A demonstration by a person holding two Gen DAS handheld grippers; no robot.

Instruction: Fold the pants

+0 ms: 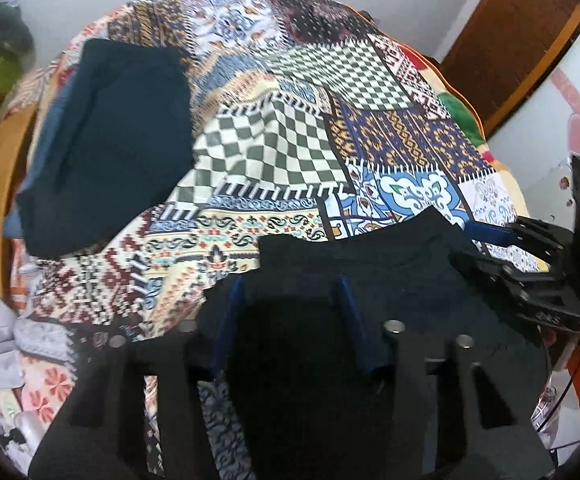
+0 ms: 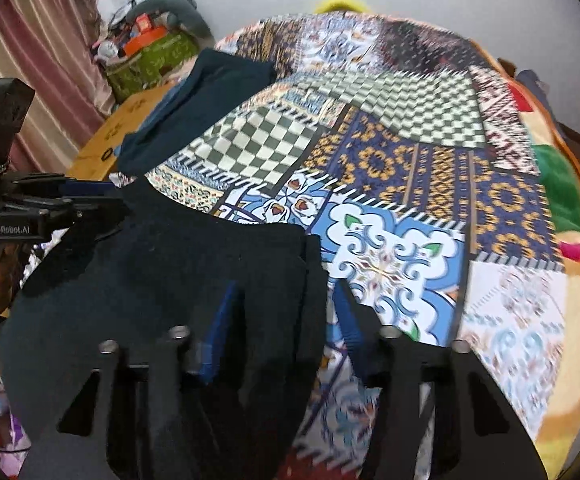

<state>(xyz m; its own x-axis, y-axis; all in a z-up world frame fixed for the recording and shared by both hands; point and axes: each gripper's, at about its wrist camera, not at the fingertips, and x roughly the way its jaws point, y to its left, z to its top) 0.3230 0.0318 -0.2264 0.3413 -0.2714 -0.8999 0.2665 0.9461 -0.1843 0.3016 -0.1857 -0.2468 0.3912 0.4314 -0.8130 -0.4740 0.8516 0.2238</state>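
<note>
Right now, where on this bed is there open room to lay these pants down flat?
The patchwork bedspread lies open across its middle and right side, beyond the dark pants. The far left corner is crowded: folded dark clothes stacked there, clutter beyond them.

A patchwork-patterned bedspread [image 2: 410, 184] covers the bed, with a green printed box [image 2: 149, 62] beside striped pink curtains [image 2: 41, 40] behind.

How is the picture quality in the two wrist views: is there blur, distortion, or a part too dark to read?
Left wrist view: strong fisheye bending, black corners; the dark pants near the left gripper are almost detail-free, and the bedspread is slightly soft. Right wrist view: same distortion; motion blur smears the bedspread, mostly at the right and far edges; the pants stay dark.
</note>
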